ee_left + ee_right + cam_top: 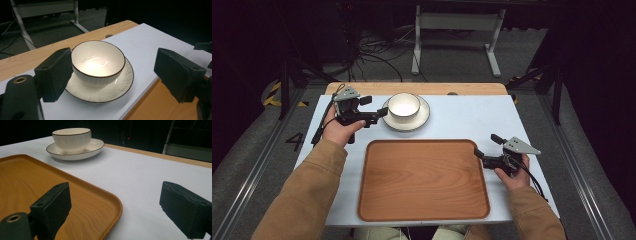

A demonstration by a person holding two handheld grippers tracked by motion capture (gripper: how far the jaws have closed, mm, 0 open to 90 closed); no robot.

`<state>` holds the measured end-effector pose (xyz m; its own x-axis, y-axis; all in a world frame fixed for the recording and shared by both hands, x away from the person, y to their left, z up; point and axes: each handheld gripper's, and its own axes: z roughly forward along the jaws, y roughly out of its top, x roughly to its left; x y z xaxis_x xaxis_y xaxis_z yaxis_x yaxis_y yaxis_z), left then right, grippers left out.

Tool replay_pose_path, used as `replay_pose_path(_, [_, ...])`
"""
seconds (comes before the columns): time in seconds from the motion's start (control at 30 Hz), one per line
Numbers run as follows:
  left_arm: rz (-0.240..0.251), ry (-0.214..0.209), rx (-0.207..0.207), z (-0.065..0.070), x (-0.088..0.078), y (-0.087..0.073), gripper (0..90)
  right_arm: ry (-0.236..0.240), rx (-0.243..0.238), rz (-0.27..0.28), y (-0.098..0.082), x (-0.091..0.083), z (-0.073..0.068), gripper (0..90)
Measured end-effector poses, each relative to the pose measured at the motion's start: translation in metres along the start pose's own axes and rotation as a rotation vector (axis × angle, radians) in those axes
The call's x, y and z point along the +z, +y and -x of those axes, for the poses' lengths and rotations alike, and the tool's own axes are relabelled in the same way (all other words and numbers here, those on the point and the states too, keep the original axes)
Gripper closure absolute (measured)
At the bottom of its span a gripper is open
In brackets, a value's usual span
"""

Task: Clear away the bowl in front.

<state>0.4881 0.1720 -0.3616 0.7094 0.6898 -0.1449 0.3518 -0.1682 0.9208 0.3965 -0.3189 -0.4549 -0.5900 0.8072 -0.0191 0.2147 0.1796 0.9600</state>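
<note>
Beside the white ribbed ceramic bowl (98,62) on its saucer (125,82), the left gripper (379,106) is approaching, jaws apart; closing on the rim is likely following; the right gripper (487,145) is waiting open.

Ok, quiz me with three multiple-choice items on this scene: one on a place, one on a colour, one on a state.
1. Where does the bowl stand?
A. On the saucer
B. In the wooden tray
C. On the bare table

2. What colour is the bowl's rim line?
A. Blue
B. Dark brown
C. Green

3. How is the left claw?
A. Shut on the bowl
B. Shut on the tray
C. Open, holding nothing

Answers:
1. A, the bowl sits in the saucer's middle, beyond the tray.
2. B, a thin dark brown line rings the white bowl.
3. C, its jaws stand wide apart, beside the saucer's edge, with no pad pressing on anything.
</note>
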Motion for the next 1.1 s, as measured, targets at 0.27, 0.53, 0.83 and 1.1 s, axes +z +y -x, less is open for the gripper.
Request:
replay_pose_path(0.27, [0.021, -0.024, 0.023, -0.003, 0.009, 0.010, 21.5, 0.001, 0.002, -0.001, 0.000, 0.000, 0.000, 10.6])
replay_pose_path(0.53, [0.018, -0.073, 0.047, -0.005, 0.018, 0.018, 31.7, 0.001, -0.002, 0.001, 0.000, 0.000, 0.000, 10.6])
replay_pose_path(0.83, [-0.025, -0.111, 0.071, -0.006, 0.029, 0.025, 37.3, 0.002, -0.001, 0.001, 0.000, 0.000, 0.000, 10.6])
replay_pose_path(1.1, [-0.153, -0.085, 0.114, -0.009, 0.043, 0.029, 29.4, 0.003, 0.004, 0.002, 0.000, 0.000, 0.000, 10.5])
